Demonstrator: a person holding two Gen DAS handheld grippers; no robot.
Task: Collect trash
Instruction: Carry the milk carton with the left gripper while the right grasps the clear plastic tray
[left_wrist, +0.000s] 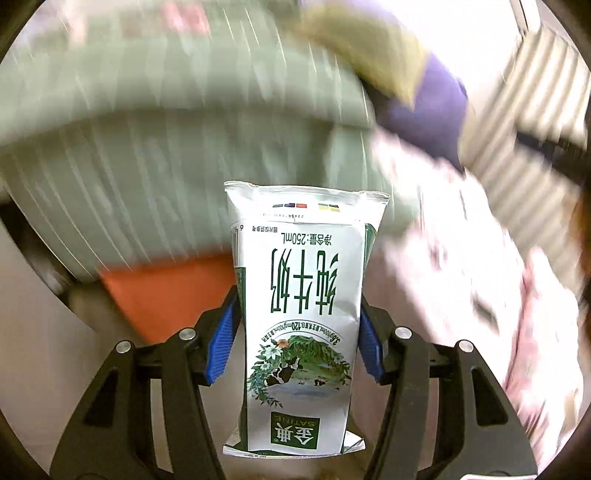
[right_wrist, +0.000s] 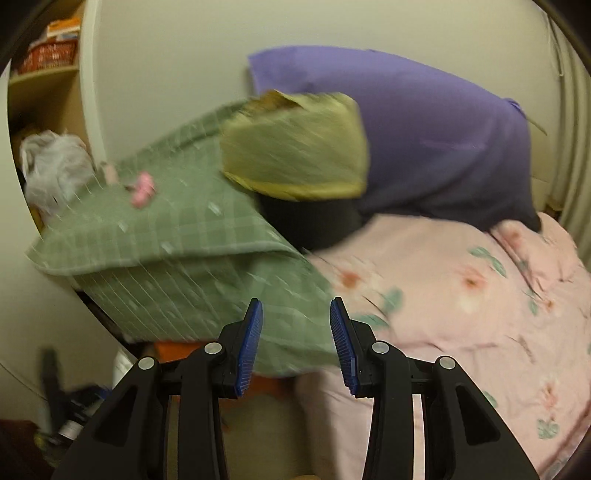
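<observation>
Your left hand-held gripper (left_wrist: 297, 325) clamps a milk carton (left_wrist: 299, 317) between its blue pads, the carton upside down and standing out ahead over a blurred green quilt (left_wrist: 166, 166). Your right hand-held gripper (right_wrist: 296, 343) holds nothing, jaws apart, pointing at the bed: green quilt (right_wrist: 177, 236), pink floral blanket (right_wrist: 461, 295), purple pillow (right_wrist: 424, 129) beyond.

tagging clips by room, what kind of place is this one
Most likely a bedroom. A pink floral quilt lies beside a green checked blanket, with a purple pillow against the wall and a cluttered shelf in the corner.
</observation>
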